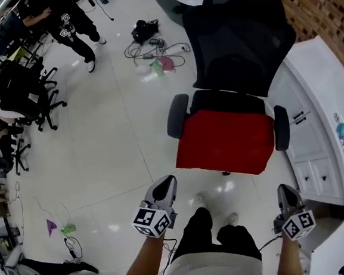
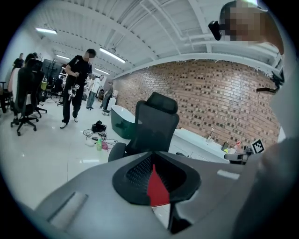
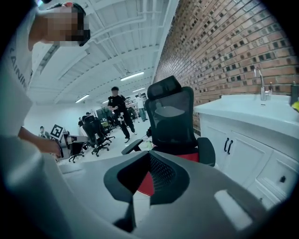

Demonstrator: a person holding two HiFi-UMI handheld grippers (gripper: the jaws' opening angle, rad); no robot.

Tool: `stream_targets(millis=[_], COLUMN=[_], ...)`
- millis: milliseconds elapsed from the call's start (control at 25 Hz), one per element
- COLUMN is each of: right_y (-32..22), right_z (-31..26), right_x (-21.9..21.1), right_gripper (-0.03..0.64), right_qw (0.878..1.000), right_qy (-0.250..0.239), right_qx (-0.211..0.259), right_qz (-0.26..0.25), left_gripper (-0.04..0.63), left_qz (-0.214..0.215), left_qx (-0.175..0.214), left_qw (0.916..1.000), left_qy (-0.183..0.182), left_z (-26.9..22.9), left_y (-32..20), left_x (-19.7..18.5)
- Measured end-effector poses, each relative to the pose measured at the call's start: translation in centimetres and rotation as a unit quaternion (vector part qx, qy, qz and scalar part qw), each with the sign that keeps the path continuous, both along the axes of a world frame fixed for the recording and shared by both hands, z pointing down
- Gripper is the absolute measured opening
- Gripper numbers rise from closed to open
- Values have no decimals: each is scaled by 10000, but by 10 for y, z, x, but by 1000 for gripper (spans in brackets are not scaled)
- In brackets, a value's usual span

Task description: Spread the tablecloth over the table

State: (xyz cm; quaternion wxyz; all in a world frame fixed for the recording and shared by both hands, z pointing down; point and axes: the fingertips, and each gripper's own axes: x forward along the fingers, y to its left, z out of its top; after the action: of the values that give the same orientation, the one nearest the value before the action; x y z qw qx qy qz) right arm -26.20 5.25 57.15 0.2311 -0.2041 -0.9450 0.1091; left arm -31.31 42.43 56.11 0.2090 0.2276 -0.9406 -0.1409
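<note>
- Left claw [image 1: 164, 187] and right claw [image 1: 286, 193], bottom of frame: both closed, empty.
- Red tablecloth [image 1: 226, 141] folded on office chair [image 1: 238, 38], centre frame, well apart from claws.
- Risk: chair rolling under a one-sided pull; cloth slipping to floor [image 1: 100, 140].

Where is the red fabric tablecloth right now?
Head view, right of centre: the red fabric tablecloth lies on the seat of the black mesh-backed office chair, left of the white cabinets.

Open office; swivel chairs [image 1: 19, 92]; brick wall [image 3: 224, 46]
</note>
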Motion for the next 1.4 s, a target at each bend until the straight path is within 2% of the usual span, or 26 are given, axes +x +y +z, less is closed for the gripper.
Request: stream_targets(millis=[240,360,480,520,640,800,920,1000,1160,1240,1320,1400], right_y=[1,-1,-8,-11,-18,-17,-17,-21,-34,-52,-65,-74], right_z=[75,123,178,196,242,284,298,305,333,343,349,356], right_x=[-36,-52,-57,-58,-56,-43,-30,-28,-36,-38,-38,-41], right_gripper=[8,8,8,8,8,8,8,8,8,8,8,8], right_qw=[9994,9991,9978,9972,9952,9926,9908,9909,9906,9894,9882,9875], right_qy=[298,417,646,723,939,1210,1351,1341,1349,1410,1456,1471], right_qx=[116,29,-43,-68,-103,-33,32,50,27,94,113,110], right_qz=[100,111,161,185,238,100,73,133,233,343,464,552], left_gripper=[28,111,115,137,191,300,333,333,326,235,82,23], left_qz=[58,57,-64,-96,-107,15,207,457,687,718,712,645], left_qx=[-149,-108,-194,-182,-57,250,713,1044,1082,897,683,642], left_qw=[9990,9979,9958,9950,9919,9833,9733,9681,9680,9715,9750,9764], left_qy=[421,637,893,979,1267,1804,2170,2233,2158,2074,1989,1956], left_z=[100,160,220,239,295,367,400,404,399,398,398,396], left_y=[33,39,46,49,54,50,42,35,38,33,28,26], left_x=[-38,-52,-60,-62,-69,-79,-80,-81,-87,-88,-87,-86])
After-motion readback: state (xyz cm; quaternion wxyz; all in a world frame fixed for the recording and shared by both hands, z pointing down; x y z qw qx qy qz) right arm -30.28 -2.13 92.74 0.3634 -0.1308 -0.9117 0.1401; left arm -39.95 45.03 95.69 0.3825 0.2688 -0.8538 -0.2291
